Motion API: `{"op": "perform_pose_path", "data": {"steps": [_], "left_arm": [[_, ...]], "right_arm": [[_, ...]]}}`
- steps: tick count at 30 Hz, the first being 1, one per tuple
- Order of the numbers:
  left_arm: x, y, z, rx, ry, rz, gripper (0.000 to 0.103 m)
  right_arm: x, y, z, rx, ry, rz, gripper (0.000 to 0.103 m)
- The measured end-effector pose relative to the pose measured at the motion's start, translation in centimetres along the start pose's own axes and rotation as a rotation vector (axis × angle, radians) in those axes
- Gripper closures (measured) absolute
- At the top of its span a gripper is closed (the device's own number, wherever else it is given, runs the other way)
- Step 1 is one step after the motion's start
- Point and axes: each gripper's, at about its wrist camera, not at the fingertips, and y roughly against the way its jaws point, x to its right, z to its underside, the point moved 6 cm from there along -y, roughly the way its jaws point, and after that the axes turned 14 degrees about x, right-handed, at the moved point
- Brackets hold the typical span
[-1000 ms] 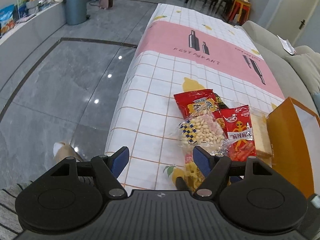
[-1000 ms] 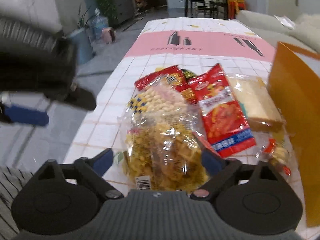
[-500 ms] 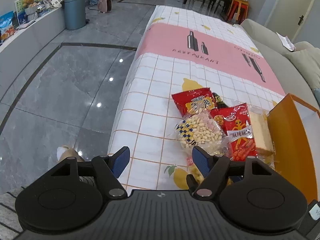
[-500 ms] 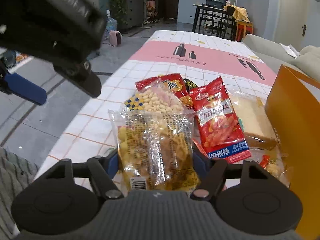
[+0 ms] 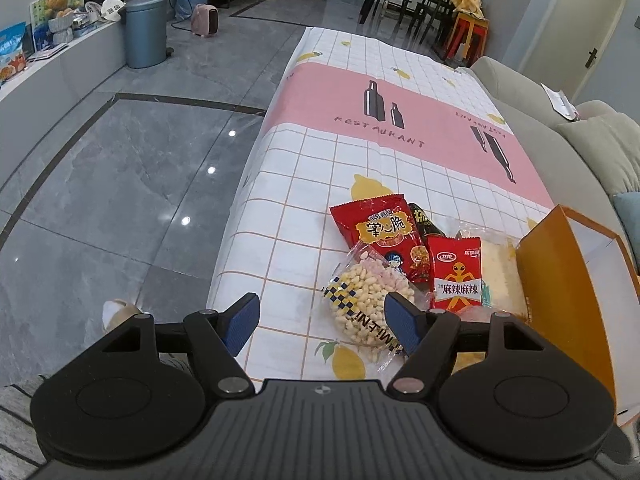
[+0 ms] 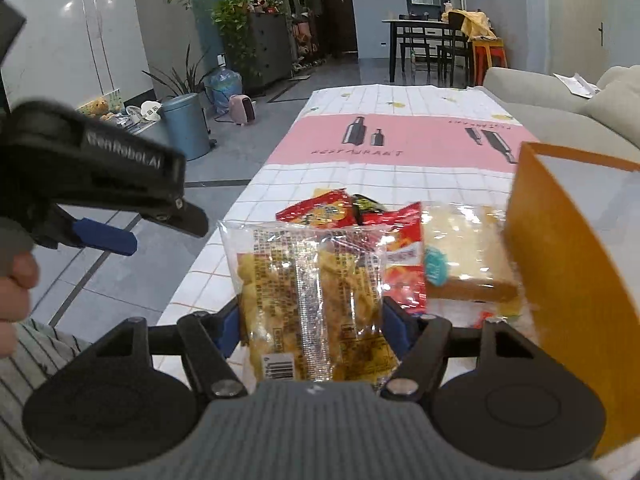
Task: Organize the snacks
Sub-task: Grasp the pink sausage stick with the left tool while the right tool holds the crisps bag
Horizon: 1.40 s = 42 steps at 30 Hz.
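My right gripper (image 6: 314,320) is shut on a clear bag of yellow snacks (image 6: 308,280) and holds it upright above the table. Behind it lie two red packets (image 6: 320,210), a wrapped bread slice (image 6: 460,248) and, at the right, an open orange box (image 6: 568,260). My left gripper (image 5: 320,308) stands open over the table's near edge with nothing between its fingers. A bag of pale pellets (image 5: 364,300) lies by its right finger. A red packet (image 5: 384,232), a red alien-print packet (image 5: 456,276), a dark packet (image 5: 424,220) and the bread (image 5: 502,272) lie beside the box (image 5: 560,280).
The long table (image 5: 360,152) wears a white checked cloth with a pink band. A grey sofa (image 5: 560,132) runs along its right side. Left of the table is tiled floor with a grey bin (image 5: 145,32). A hand (image 6: 16,280) and a striped sleeve show at the left.
My right gripper closed on the yellow snack bag and raised it off the table, tipping it upright. The bag has left the left wrist view. The left gripper has hardly moved.
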Motion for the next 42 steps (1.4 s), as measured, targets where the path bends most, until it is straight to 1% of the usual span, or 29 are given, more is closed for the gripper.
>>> {"op": "perform_pose_path", "data": {"steps": [2,4,8,11,13,14,15,19,21,23,27,32,34,40,42], "left_arm": [[0.0,0.0,0.0,-0.001,0.000,-0.001,0.019],[0.0,0.0,0.1,-0.003,0.000,-0.002,0.019],[0.3,-0.2,0.4,-0.012,0.007,0.010,0.019],[1.1,-0.4,1.0,-0.039,0.009,0.035,0.019],[1.8,-0.5,1.5,-0.058,0.001,0.047,0.019],[2.1,-0.5,1.7,-0.060,-0.010,0.052,0.019],[2.6,-0.4,1.9,-0.060,-0.026,0.058,0.019],[3.7,-0.2,2.3,-0.058,-0.069,0.067,0.019],[4.2,-0.3,2.7,-0.071,-0.084,0.082,0.019],[4.7,-0.5,3.4,-0.099,-0.095,0.103,0.019],[5.7,-1.2,4.8,-0.167,-0.054,0.153,0.019],[7.0,-2.1,5.8,-0.208,-0.003,0.181,0.019],[7.7,-2.9,6.2,-0.236,0.006,0.177,0.019],[9.9,-5.4,7.5,-0.309,-0.014,0.117,0.021],[10.5,-6.3,8.0,-0.337,-0.017,0.114,0.021]], "right_arm": [[1.0,1.0,-0.1,-0.006,0.001,0.020,0.035],[2.1,1.7,0.2,-0.034,0.015,0.055,0.035],[4.5,1.9,1.8,-0.172,0.041,0.118,0.035],[6.2,1.1,3.2,-0.259,-0.012,0.159,0.035],[7.0,0.4,4.1,-0.293,-0.059,0.159,0.034],[7.2,0.0,4.5,-0.307,-0.065,0.154,0.031],[7.3,-0.1,4.9,-0.315,-0.062,0.148,0.028],[7.1,-0.9,5.8,-0.336,-0.002,0.148,0.022],[7.1,-1.3,6.3,-0.354,0.013,0.150,0.019],[7.5,-1.4,6.5,-0.358,-0.011,0.155,0.018],[8.1,-1.7,6.7,-0.343,-0.054,0.149,0.021],[8.2,-1.0,6.7,-0.351,-0.075,0.148,0.023],[8.2,-0.9,6.7,-0.352,-0.074,0.143,0.023],[8.4,-1.1,6.6,-0.363,-0.091,0.123,0.023],[8.6,-1.3,6.4,-0.366,-0.110,0.109,0.023]]}}
